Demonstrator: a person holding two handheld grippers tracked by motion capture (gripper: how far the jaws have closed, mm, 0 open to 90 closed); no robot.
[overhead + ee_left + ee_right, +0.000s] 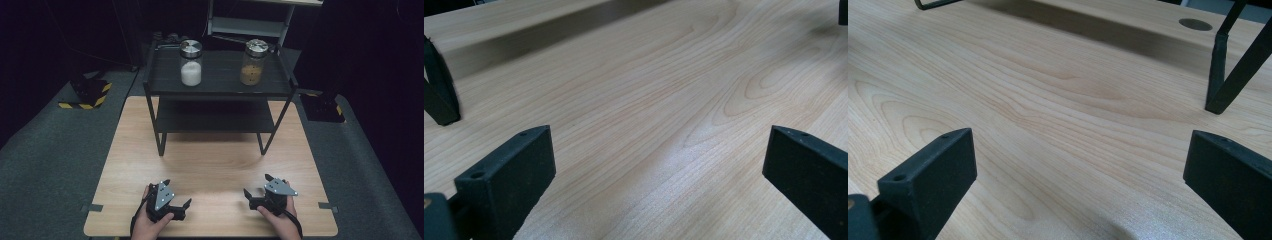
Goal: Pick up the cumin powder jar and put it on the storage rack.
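Nearest me, the left gripper (179, 199) and the right gripper (256, 189) rest low at the front edge of the tabletop (215, 165), each held in a hand, fingers spread wide with nothing between them; the gripper views show bare wood grain in the gap.

Farther back stands a black two-tier rack (218, 95). On its top shelf, well apart, sit a jar of white grains (191, 63) to the left and a jar of brown grains (253, 62) to the right, both upright with shiny metal lids.

They look like glass: rigid, smooth, probably slippery and breakable, fairly weighty. I would grip around the body below the lid.

The rack's lower shelf lies in shadow, and I cannot tell how tightly the lids sit.
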